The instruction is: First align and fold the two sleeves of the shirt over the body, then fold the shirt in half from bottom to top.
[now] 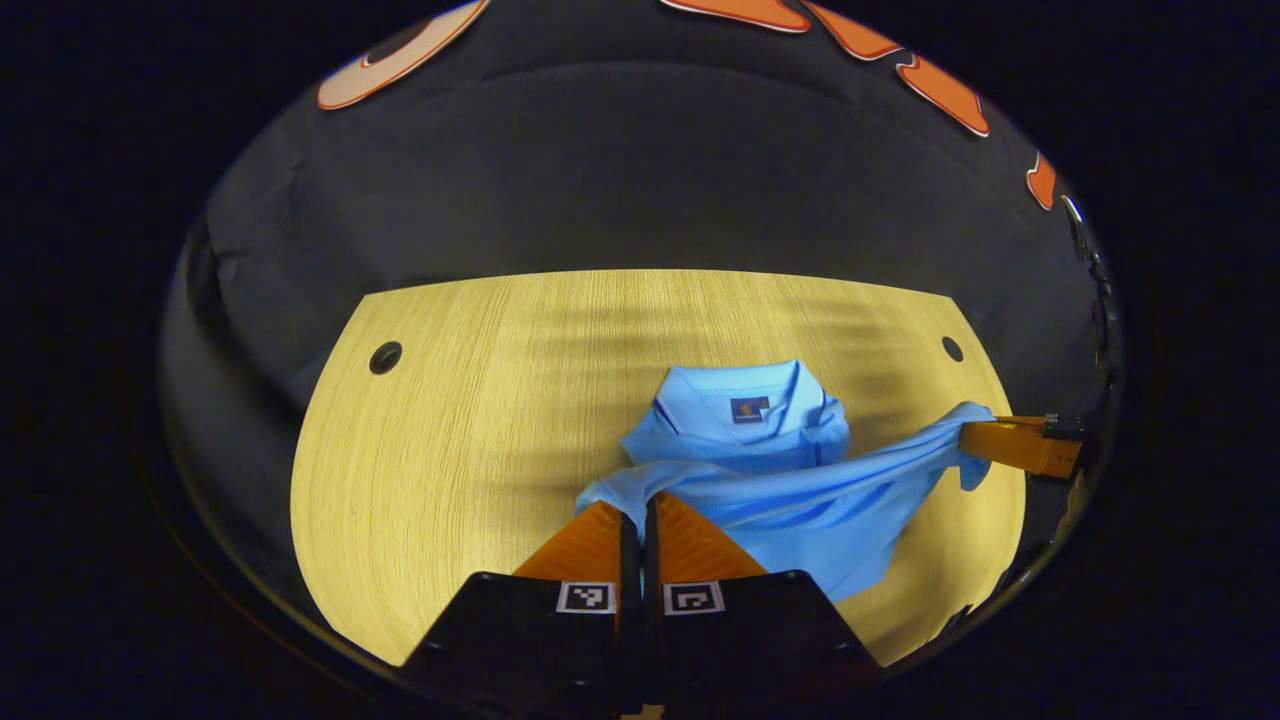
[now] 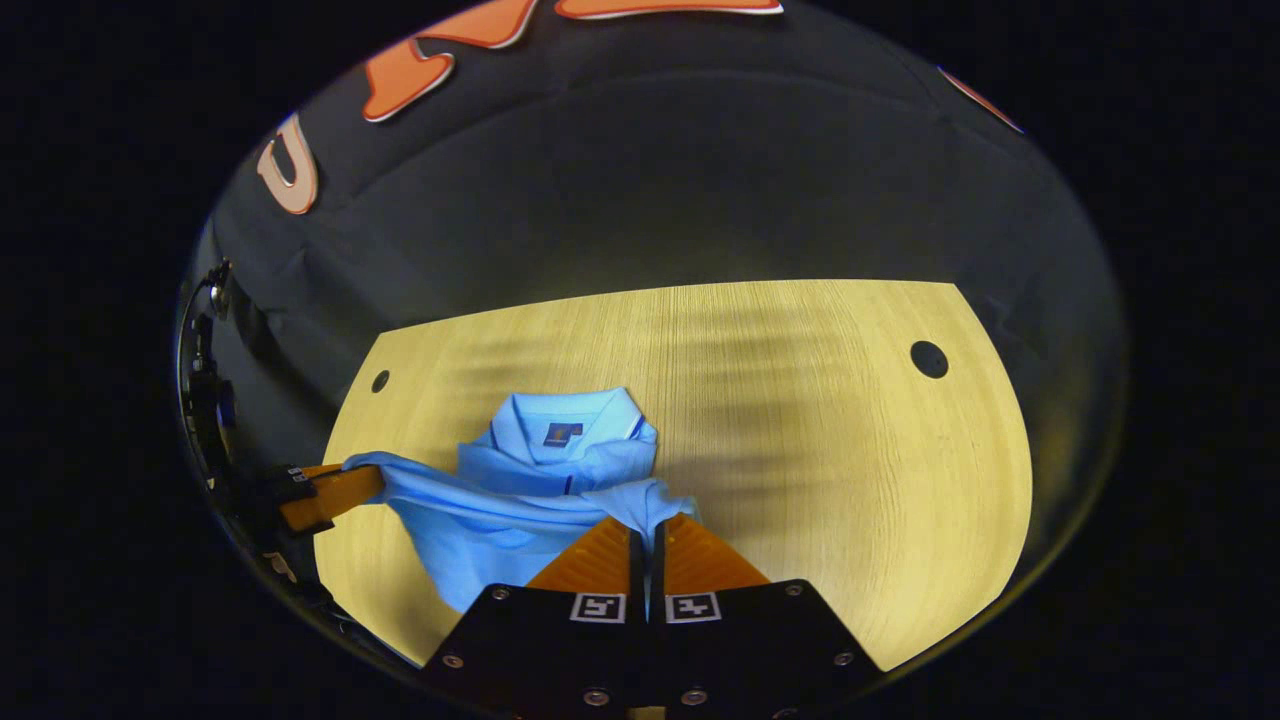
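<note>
Both claws are clamped on the shirt's hem: the left gripper [image 1: 637, 520] at bottom centre of the left gripper view, the right gripper [image 2: 648, 535] likewise in its own. The shirt [image 1: 770, 470] sags between them over the table [image 1: 480, 400], collar toward the upper frame. Uneven lifting could skew the fold — or cloth could slip out. The sleeves are hard to make out; the lower body is hidden.

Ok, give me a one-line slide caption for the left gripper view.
Both grippers pinch the light blue polo shirt, lifting its edge over the wooden table.
</note>
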